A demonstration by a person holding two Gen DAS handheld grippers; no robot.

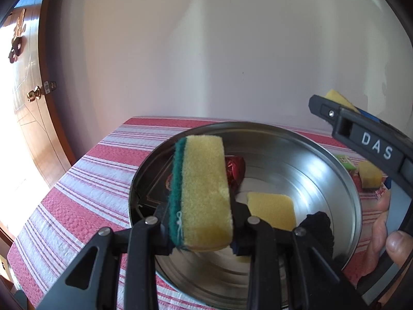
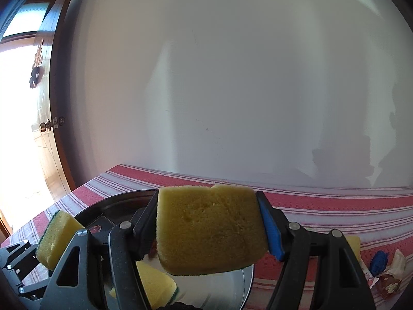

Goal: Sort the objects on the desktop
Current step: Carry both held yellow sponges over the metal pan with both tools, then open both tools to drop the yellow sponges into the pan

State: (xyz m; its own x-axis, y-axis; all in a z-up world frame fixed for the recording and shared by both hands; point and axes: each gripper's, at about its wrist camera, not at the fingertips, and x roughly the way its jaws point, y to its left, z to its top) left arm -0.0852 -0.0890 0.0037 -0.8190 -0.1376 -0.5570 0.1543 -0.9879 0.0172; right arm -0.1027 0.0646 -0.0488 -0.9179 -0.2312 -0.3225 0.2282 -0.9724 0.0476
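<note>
My left gripper is shut on a yellow sponge with a green scouring side and holds it above a round metal tin. In the tin lie another yellow sponge, a red wrapped candy and a black item. My right gripper is shut on a second yellow sponge, held above the tin's right side. The right gripper also shows in the left wrist view at the right, the left gripper's sponge in the right wrist view at the left.
A red and white striped cloth covers the table. Right of the tin lie a yellow sponge, a green packet, a blue item and wrapped snacks. A white wall stands behind; a wooden door is left.
</note>
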